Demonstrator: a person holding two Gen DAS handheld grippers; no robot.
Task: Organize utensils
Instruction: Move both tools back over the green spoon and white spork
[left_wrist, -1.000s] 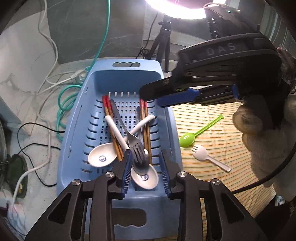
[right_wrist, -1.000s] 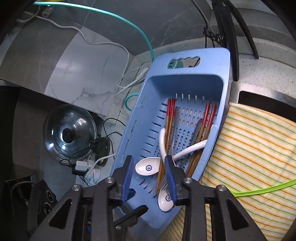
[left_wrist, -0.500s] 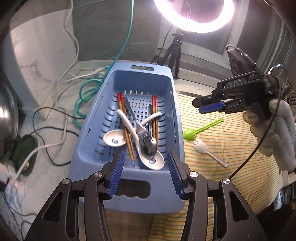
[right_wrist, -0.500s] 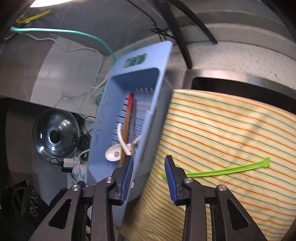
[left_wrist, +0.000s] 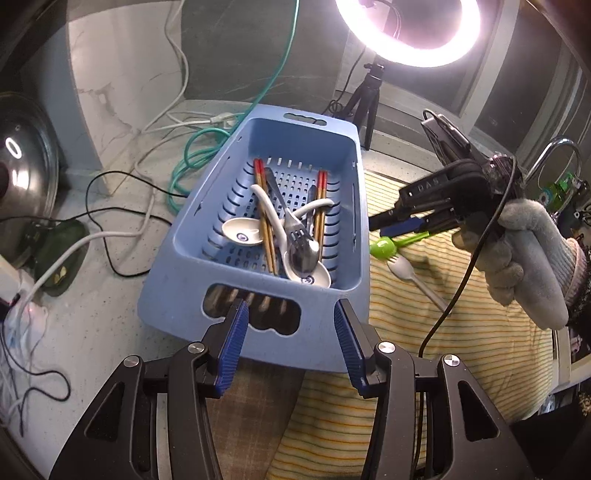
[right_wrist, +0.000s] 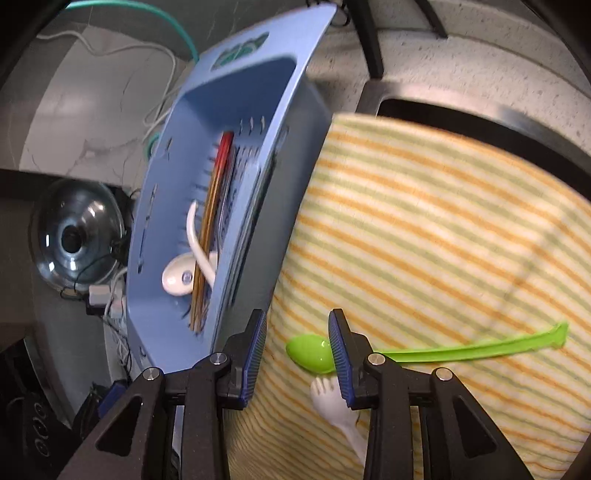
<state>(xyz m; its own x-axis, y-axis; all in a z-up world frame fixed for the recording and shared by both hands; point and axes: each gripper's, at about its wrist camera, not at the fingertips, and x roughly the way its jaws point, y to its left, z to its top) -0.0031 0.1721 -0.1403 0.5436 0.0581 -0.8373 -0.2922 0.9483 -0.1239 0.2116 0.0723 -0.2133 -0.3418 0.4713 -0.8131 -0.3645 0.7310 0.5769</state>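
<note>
Speckled counter (left_wrist: 99, 332) carries striped cloth (right_wrist: 443, 221); both tongs (left_wrist: 288, 339) (right_wrist: 297, 347) spread, empty.

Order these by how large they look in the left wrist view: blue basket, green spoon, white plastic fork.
1. blue basket, clearly largest.
2. white plastic fork.
3. green spoon, though the right gripper hides part of its handle, so 2 and 3 are unsure.
</note>
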